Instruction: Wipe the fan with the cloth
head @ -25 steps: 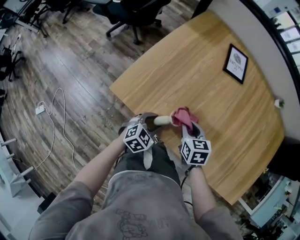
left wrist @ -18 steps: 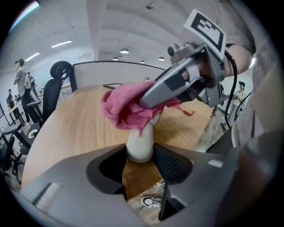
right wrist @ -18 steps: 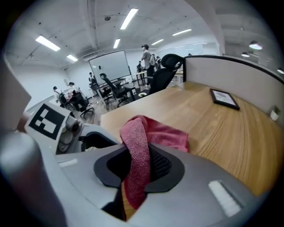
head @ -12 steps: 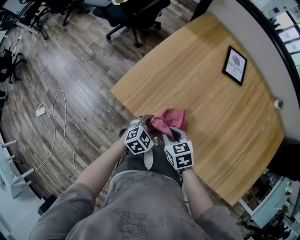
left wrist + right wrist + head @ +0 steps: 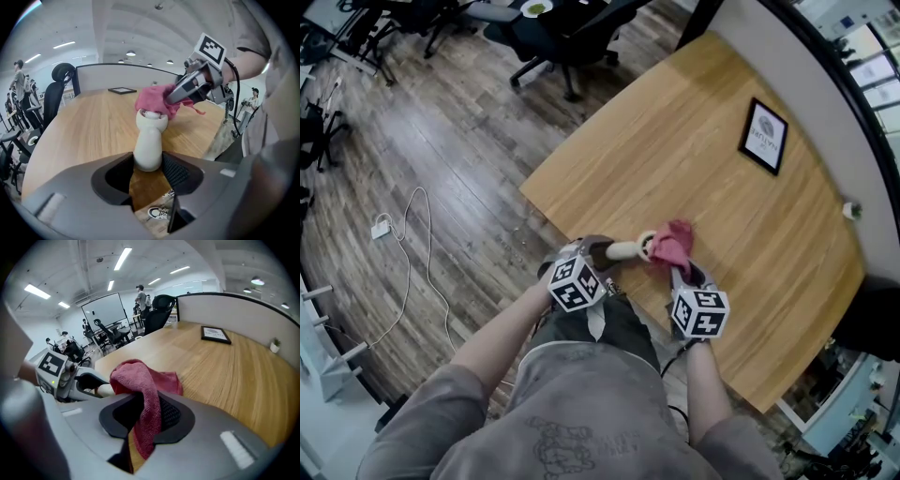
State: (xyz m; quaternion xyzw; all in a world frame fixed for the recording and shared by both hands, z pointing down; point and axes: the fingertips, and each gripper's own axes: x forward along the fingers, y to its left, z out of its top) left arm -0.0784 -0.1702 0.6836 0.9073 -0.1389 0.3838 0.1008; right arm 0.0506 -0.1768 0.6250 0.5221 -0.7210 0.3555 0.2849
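Observation:
A small white hand fan (image 5: 149,138) is clamped by its handle in my left gripper (image 5: 148,169), near the table's front edge. The fan (image 5: 628,248) points right, toward my right gripper (image 5: 682,269). That gripper is shut on a pink-red cloth (image 5: 146,391). The bunched cloth (image 5: 673,244) presses on the fan's head and hides most of it. In the left gripper view the cloth (image 5: 155,100) drapes over the fan's top, with the right gripper (image 5: 188,89) behind it. The right gripper view shows the left gripper (image 5: 70,378) at the left.
The wooden table (image 5: 703,159) has a rounded edge, with dark floorboards (image 5: 441,141) beyond it. A black framed picture (image 5: 763,136) lies at the far side; a tiny plant (image 5: 848,210) stands by the partition. Office chairs (image 5: 558,23) and a white cable (image 5: 417,239) are on the floor.
Half a second ago the right gripper held the cloth further left, over the fan's handle beside the left gripper. It has swept back right to the fan's head. The left gripper stayed put.

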